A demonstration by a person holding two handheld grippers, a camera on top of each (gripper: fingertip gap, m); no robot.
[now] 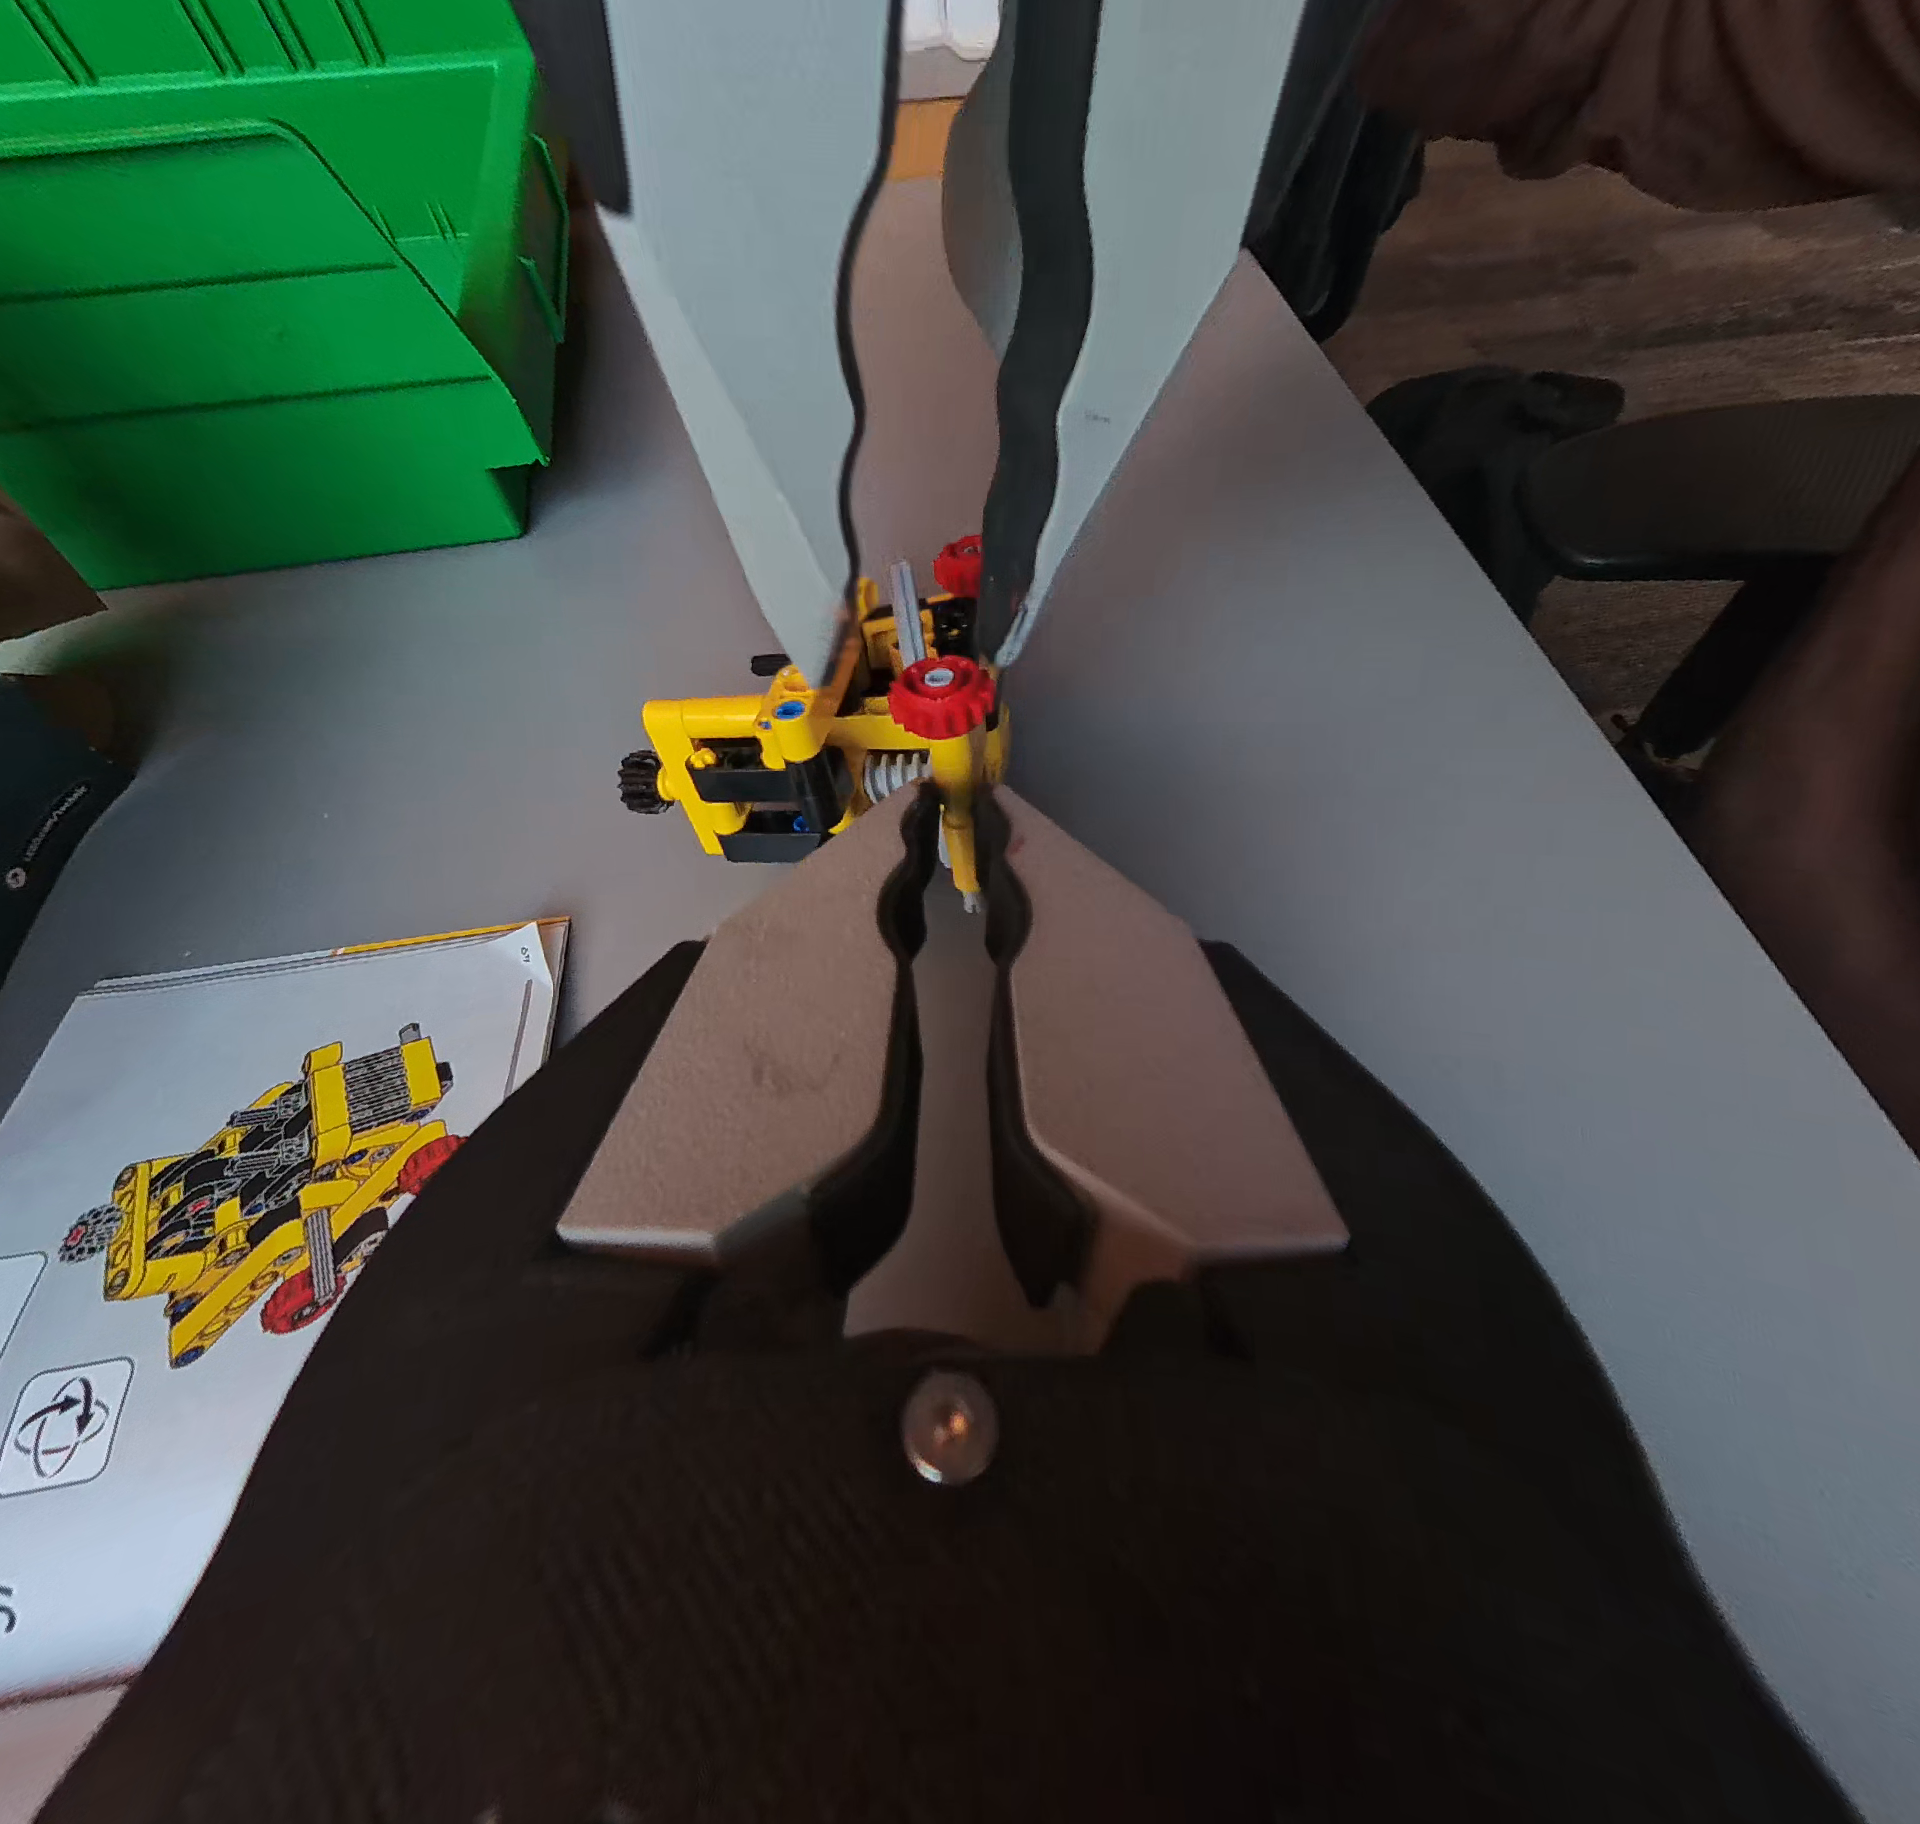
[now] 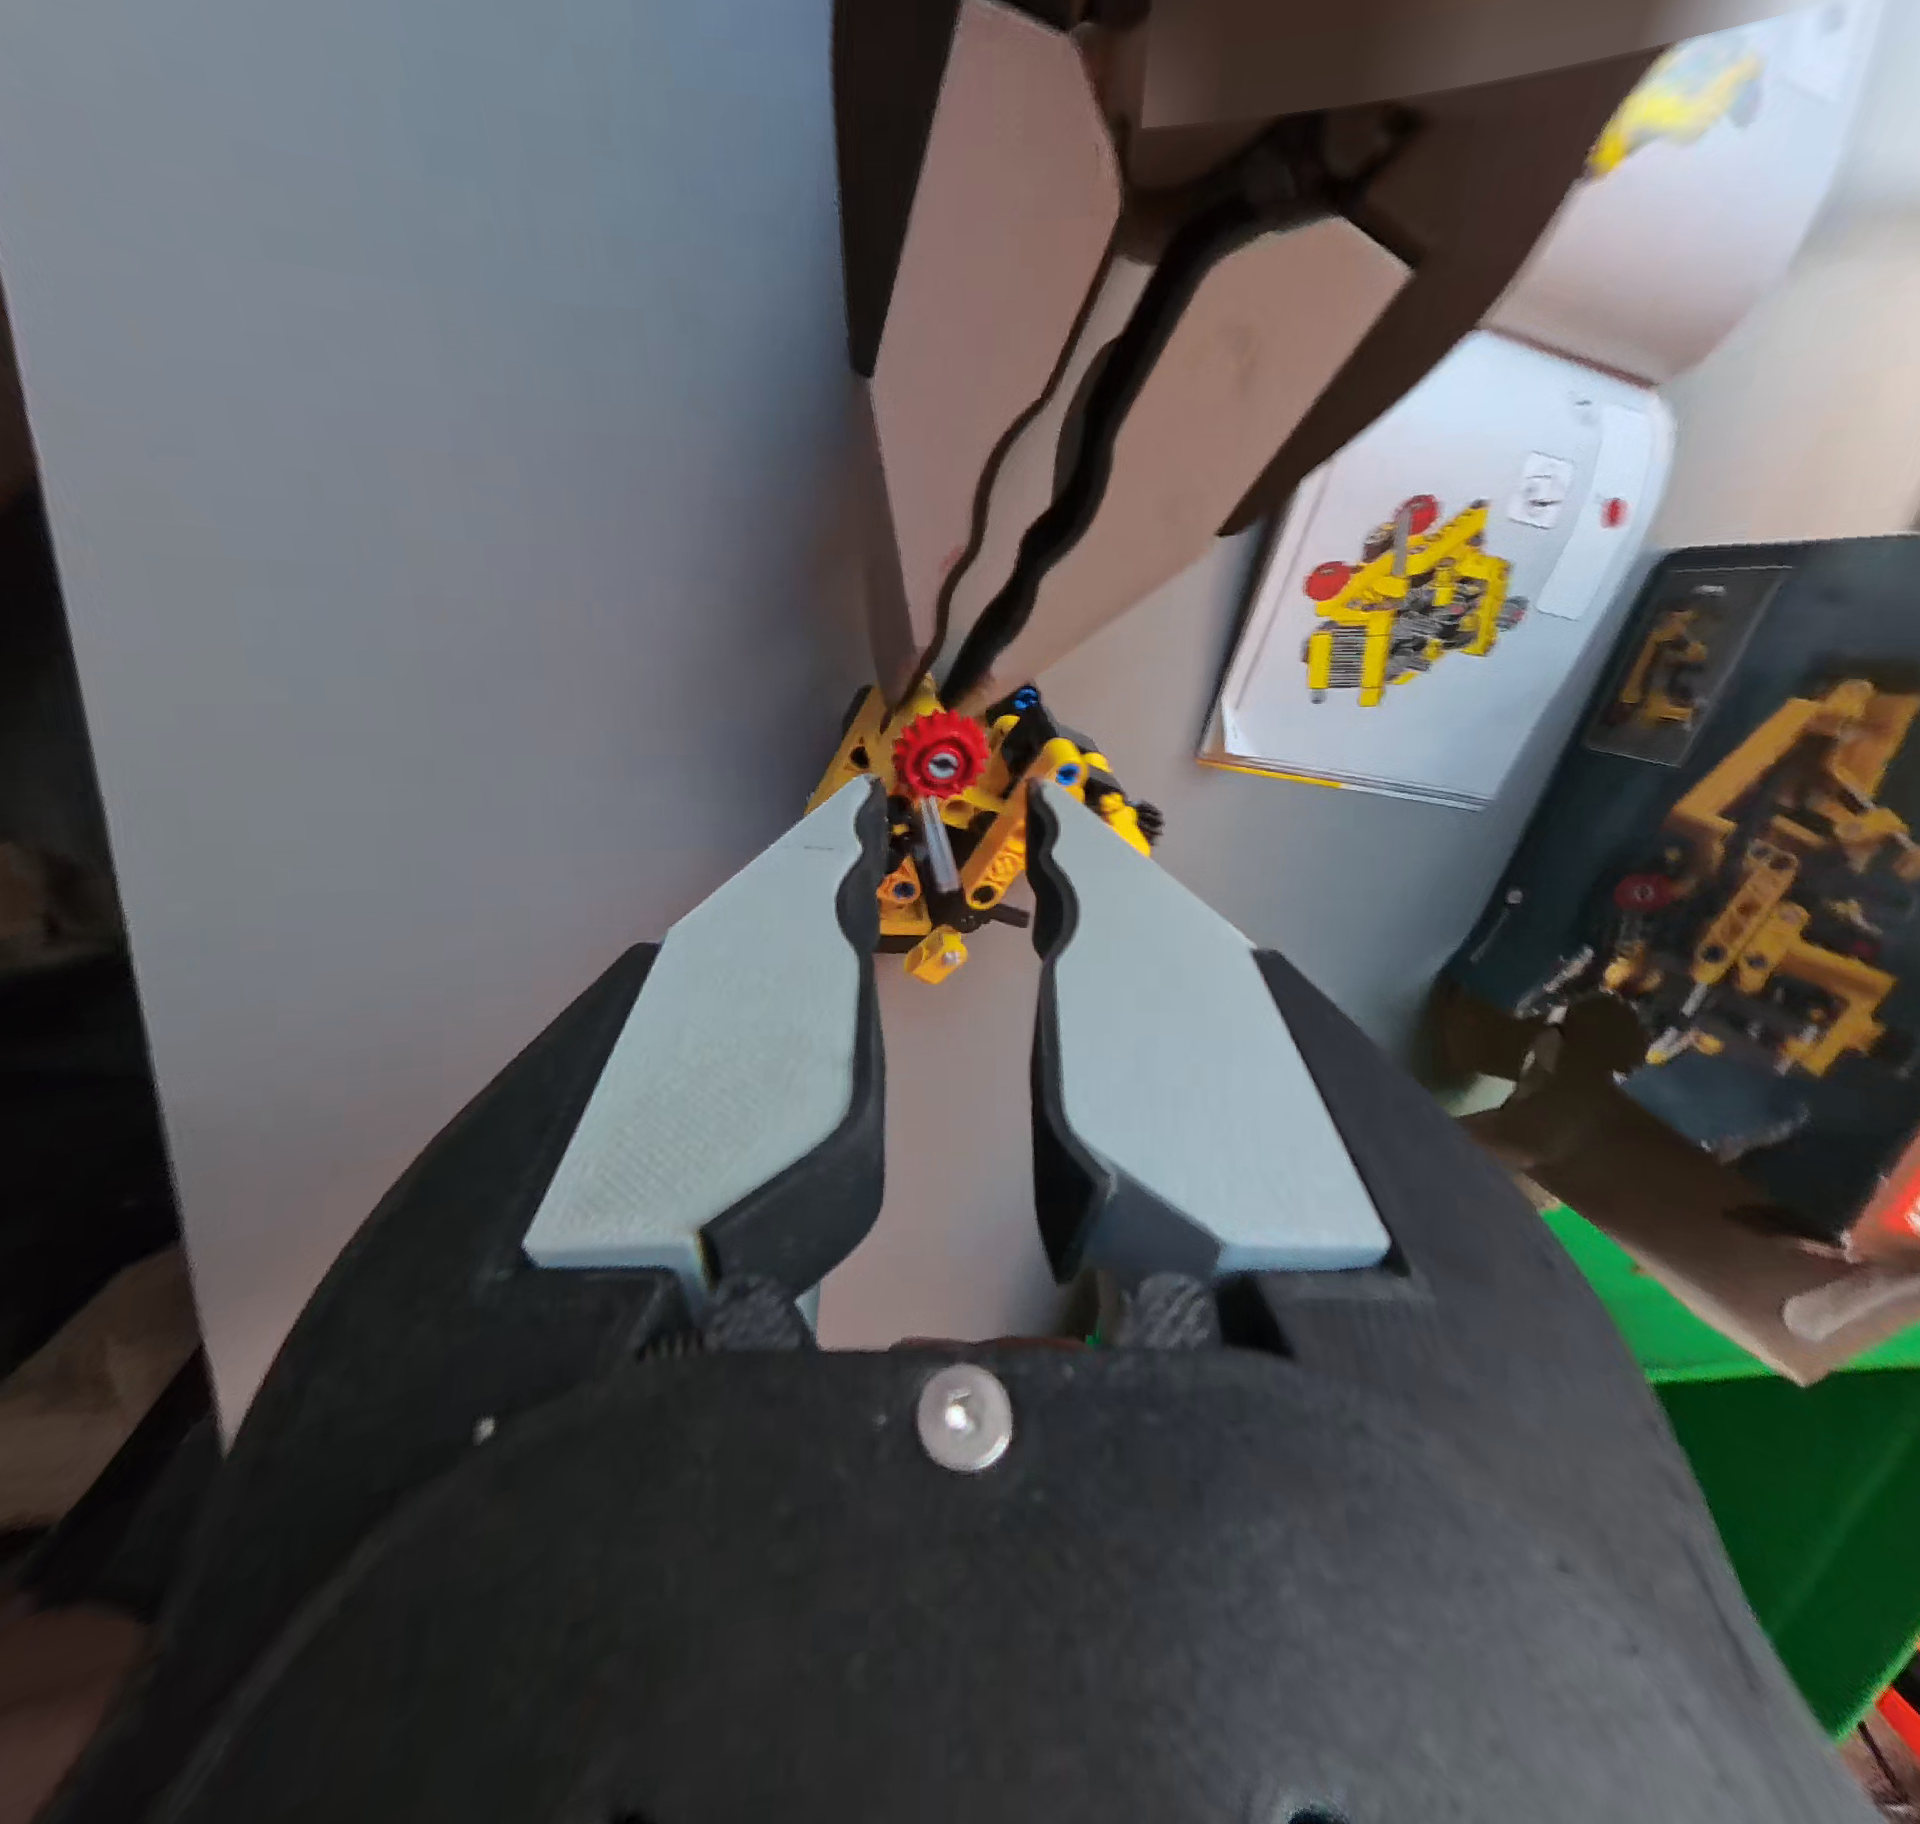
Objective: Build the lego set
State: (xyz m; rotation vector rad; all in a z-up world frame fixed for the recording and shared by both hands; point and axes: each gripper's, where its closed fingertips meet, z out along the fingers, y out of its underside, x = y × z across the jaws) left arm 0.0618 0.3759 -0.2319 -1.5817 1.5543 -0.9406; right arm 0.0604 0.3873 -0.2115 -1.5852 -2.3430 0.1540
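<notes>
Grey bench [image 1: 1351,735] carries the work, with dark wood flooring and a dark chair beyond its right edge in the left wrist view. Largest item is a green plastic bin [image 1: 260,247] at the far left; next the dark set box [image 2: 1714,891] bearing a picture of a yellow machine, seen only from the right wrist view; then the open instruction booklet [image 1: 260,1203], lying near the build and showing a fuller yellow vehicle. The left gripper [image 1: 951,818] is nearly closed, its narrow jaws pinching a yellow beam at the near end of the lego model [image 1: 821,746]. The right gripper [image 2: 956,839] stands at medium width, jaws straddling the model's frame; whether its pads actually bear on the frame cannot be told. The model sits at bench level between the two grippers; actual contact with the surface cannot be confirmed. Judged status: partly built. A yellow frame, black blocks, a grey worm gear and a grey axle with a red gear [image 1: 940,696] are assembled, but the model looks less complete than the booklet's illustration, so further steps appear outstanding. The left wrist view alone shows a second red gear behind and a small black gear [image 1: 642,782] at the frame's far side; the right wrist view alone shows a loose-looking yellow connector [image 2: 935,959] at the near foot.
</notes>
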